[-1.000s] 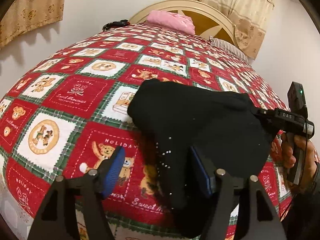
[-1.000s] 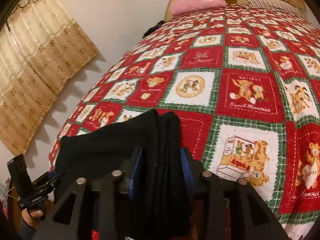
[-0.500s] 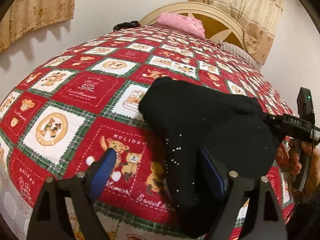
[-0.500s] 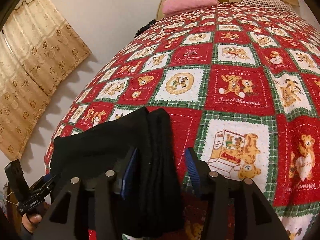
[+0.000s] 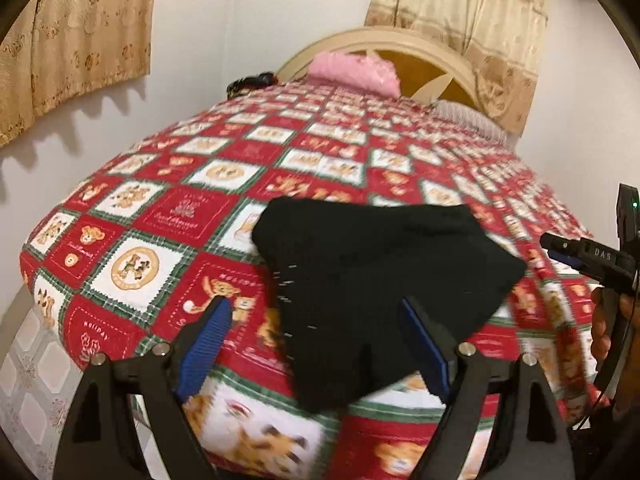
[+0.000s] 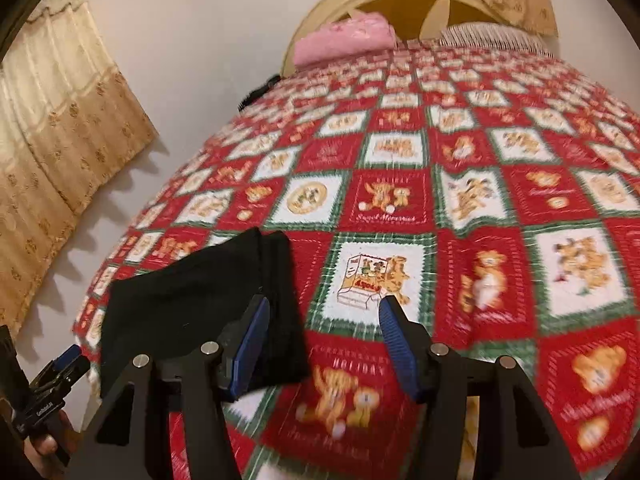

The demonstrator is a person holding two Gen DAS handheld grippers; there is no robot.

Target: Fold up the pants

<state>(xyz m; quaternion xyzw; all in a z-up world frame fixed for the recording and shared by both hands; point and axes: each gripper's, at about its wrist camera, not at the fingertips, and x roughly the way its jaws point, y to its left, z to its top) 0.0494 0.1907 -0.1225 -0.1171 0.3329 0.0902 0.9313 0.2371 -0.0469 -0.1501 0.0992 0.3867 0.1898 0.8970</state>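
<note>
The black pants (image 5: 380, 264) lie folded into a compact stack on the red, white and green teddy-bear bedspread (image 5: 160, 216), near the bed's front edge. My left gripper (image 5: 316, 340) hovers open and wide over their near end, blue pads clear of the cloth. In the right wrist view the pants (image 6: 192, 292) sit at the left. My right gripper (image 6: 324, 348) is above the bed with its jaws opening. Only the pants' right edge shows in the gap, lying loose and not pinched. Each gripper appears in the other's view: right gripper (image 5: 580, 256), left gripper (image 6: 60, 368).
A pink folded blanket (image 5: 356, 72) and a striped pillow (image 5: 468, 120) lie by the cream headboard (image 5: 400, 40). A dark object (image 5: 250, 82) sits at the bed's far left corner. Beige curtains (image 5: 80, 32) hang on the walls. Tiled floor (image 5: 24, 360) shows beside the bed.
Both grippers have spread their jaws, let go of the pants and drawn back and up from the bed. The pants stay folded where they were.
</note>
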